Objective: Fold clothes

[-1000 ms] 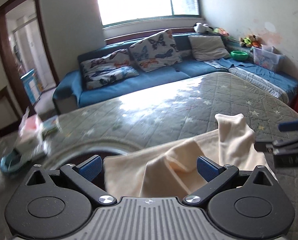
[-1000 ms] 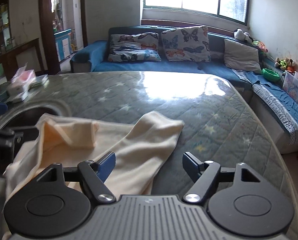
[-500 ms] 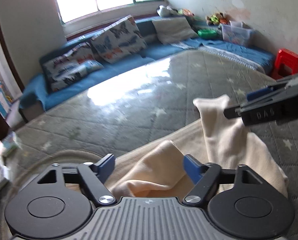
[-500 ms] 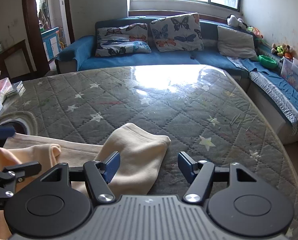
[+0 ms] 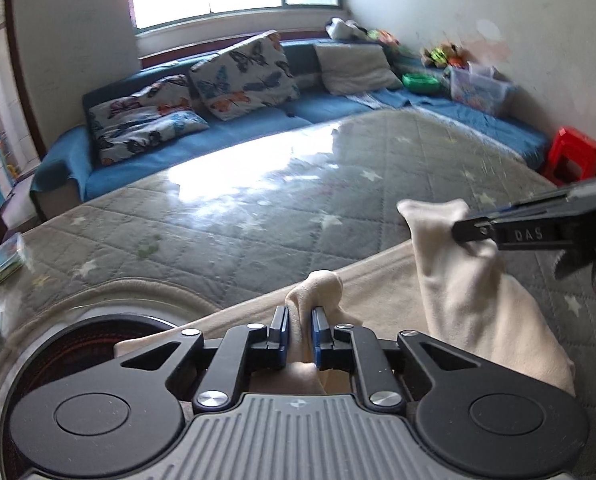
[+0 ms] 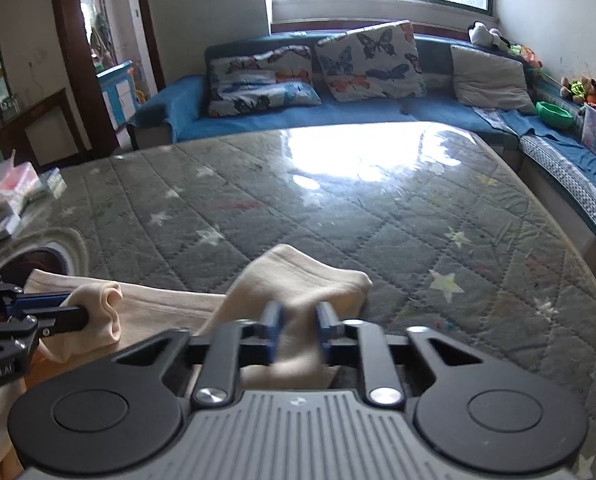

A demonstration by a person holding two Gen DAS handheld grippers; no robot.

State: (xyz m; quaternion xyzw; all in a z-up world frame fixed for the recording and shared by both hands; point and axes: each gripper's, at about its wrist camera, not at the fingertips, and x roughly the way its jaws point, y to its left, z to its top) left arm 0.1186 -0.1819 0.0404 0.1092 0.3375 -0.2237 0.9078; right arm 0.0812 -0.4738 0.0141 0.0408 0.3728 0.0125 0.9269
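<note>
Left gripper (image 5: 298,326) is clenched on a raised fold of the cream garment (image 5: 477,308), which lies on the quilted table cover (image 5: 258,216) at 6 o'clock. Right gripper (image 6: 296,330) likewise pinches another fold. Its finger reads "DAS" in the left view only.

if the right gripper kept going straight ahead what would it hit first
The right gripper is shut on the cream cloth. Past that, the line probably meets the grey quilted mat; depth is unclear.
</note>
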